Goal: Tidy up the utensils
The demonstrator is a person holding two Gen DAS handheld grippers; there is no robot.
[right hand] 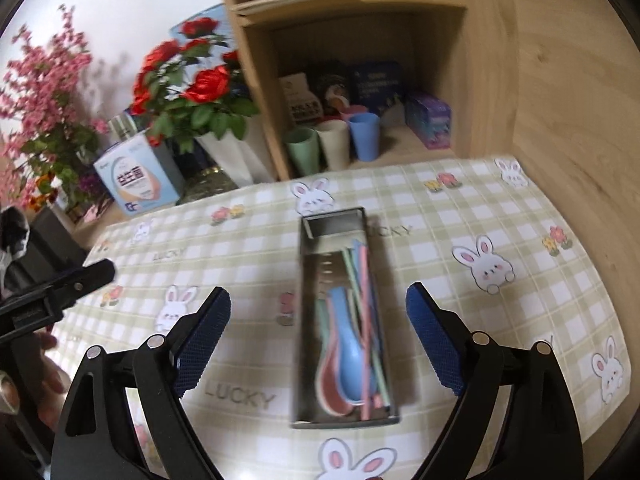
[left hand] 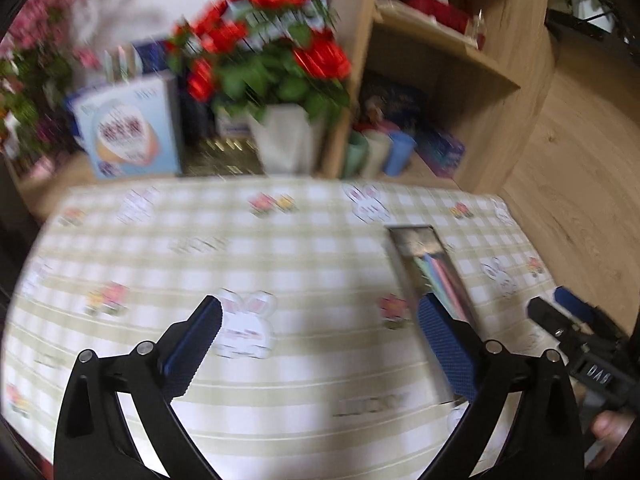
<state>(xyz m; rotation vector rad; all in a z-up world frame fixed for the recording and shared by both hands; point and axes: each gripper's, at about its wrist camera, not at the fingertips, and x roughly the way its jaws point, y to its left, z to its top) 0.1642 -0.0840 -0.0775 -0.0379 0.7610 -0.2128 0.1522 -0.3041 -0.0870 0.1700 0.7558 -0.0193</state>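
A long metal utensil tray (right hand: 309, 248) lies on the checked bunny tablecloth (right hand: 240, 248). Inside it rest a blue spoon (right hand: 354, 364), a pink spoon (right hand: 332, 394), a green one beside them, and several pastel chopsticks (right hand: 362, 280). My right gripper (right hand: 318, 304) hangs open above the tray with nothing between its blue pads. In the blurred left wrist view the same tray (left hand: 404, 256) sits to the right, and my left gripper (left hand: 318, 312) is open and holds nothing, above bare cloth. The other gripper shows at each view's edge.
Behind the table stand a white vase of red flowers (right hand: 188, 92), a light blue box (right hand: 138, 180) and pink blossoms (right hand: 44, 92). A wooden shelf (right hand: 352, 12) holds green, beige and blue cups (right hand: 364, 136) and small boxes. A wooden wall (right hand: 560, 80) borders the right.
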